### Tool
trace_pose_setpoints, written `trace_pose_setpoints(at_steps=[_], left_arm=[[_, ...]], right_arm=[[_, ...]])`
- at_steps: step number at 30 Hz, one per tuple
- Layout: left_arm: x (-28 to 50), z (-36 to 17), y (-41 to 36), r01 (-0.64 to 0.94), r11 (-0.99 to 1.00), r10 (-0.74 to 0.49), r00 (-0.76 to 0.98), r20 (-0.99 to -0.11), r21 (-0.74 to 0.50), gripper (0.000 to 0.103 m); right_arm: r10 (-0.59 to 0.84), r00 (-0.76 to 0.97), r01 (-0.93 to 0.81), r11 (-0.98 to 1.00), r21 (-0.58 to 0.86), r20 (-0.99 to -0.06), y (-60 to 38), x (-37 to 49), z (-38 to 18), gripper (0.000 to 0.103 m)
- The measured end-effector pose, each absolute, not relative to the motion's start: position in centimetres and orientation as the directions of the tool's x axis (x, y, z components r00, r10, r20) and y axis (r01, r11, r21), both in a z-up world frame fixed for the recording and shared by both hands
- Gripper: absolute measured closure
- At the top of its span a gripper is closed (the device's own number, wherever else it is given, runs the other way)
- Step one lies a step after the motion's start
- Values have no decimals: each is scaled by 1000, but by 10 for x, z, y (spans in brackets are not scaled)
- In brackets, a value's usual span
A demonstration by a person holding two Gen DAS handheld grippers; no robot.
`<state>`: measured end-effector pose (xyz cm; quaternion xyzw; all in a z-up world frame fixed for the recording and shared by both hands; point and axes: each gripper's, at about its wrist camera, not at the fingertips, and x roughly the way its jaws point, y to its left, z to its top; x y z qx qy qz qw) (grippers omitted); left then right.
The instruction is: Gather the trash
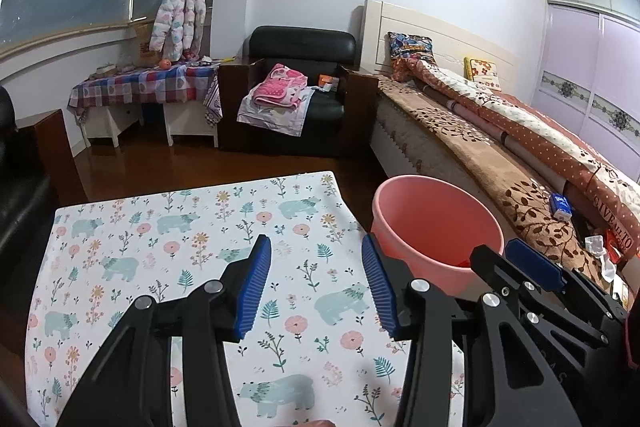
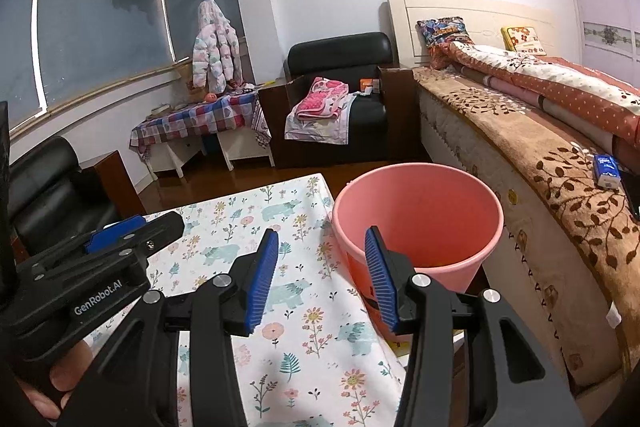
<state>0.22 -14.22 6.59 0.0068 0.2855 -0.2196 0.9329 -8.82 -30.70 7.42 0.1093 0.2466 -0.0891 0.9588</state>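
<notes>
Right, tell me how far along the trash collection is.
Done: the bear-print tablecloth shows no trash, and something orange lies in the pink bucket. In hand: nothing; the left gripper and right gripper are both open and empty. Left: possibly the crumpled white paper and blue tissue pack on the bed.

- I'm in a home bedroom: a bed (image 2: 560, 131) with pillows and a quilt runs along my right.
- A black armchair (image 2: 340, 99) piled with folded linens stands beside its headboard.
- A child's puffy jacket (image 2: 216, 55) hangs by the window.
</notes>
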Motion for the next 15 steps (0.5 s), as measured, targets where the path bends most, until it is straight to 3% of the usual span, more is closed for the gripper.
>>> trace_pose_setpoints(at_steps=[3,15], left_arm=[[3,64,-137,408,905,-403,740,-538,-117,56],[7,59,-135,399,909,-396,734,-552,-121,56]], right_arm=[[-116,862,225,959,169,-493,-307,-87,74,46],[-125,857,242,954,176,-500,-307,-86,71,45]])
